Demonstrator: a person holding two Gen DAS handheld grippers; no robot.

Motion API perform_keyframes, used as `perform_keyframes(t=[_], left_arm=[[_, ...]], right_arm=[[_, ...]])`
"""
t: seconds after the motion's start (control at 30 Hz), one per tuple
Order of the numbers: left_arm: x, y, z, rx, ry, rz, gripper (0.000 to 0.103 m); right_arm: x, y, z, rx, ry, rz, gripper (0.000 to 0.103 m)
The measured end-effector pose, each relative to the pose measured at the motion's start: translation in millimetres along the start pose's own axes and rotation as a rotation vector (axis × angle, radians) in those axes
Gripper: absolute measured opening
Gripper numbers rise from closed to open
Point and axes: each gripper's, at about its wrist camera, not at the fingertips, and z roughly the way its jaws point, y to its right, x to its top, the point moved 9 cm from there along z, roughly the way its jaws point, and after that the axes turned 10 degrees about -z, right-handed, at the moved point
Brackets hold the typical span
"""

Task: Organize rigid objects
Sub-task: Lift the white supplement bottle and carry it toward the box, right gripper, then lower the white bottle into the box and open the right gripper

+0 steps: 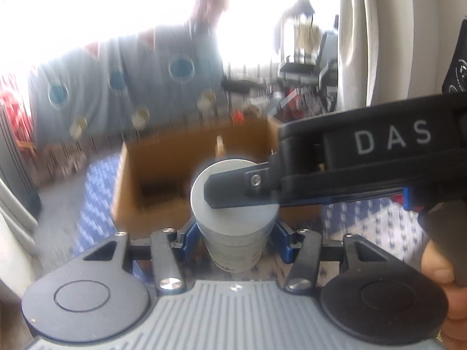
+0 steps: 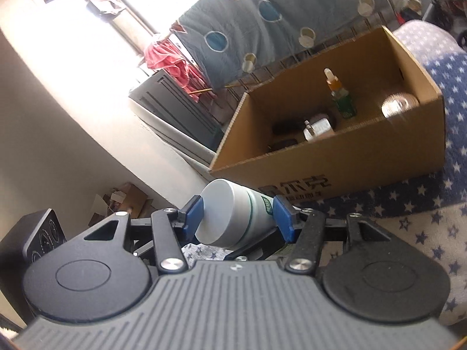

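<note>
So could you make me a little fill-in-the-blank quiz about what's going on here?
The left gripper and right gripper both clamp one ___.
Its lid is ___.
The dropper bottle stands inside a cardboard ___.
Missing words: jar; grey; box.

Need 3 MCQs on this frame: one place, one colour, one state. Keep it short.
1. Where is the dropper bottle?
A. inside the cardboard box
B. on the blue star-print cloth
C. in a gripper

2. What colour is the jar lid?
A. red
B. grey
C. black

3. How is the jar held?
A. lying free on the cloth
B. by both the left gripper and the right gripper
C. resting inside the box

Answers: 1 A, it stands upright within the box walls. 2 B, the lid's flat top is plain grey. 3 B, each wrist view shows blue pads on the jar.
</note>
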Motion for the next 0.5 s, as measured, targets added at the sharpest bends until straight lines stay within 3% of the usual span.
perform_keyframes(t=[0.1,0.27,0.4,0.5], left_arm=[[31.1,2.9,-2.9,0.006,0.063,0.013,0.054],[80.4,8.6,23.5,-0.029,0.092,-0.012,0.054],[105.8,15.6,70.2,-0.075,0.038,-0.049,0.054],[107.4,18.6,112.3,-0.094,-0.036,-0.070,0.054]], right_arm=[[28.1,-17.0,-11.6,0.009,0.060,-0.081,0.056],[84.3,-13.5,-17.2,0.000,0.112,-0.165,0.057],[121.8,12.4,-11.2,-0.029,0.109,-0.182,0.057],[140.8,45.0,3.5,-0.050,0.077,-0.161,0.057]])
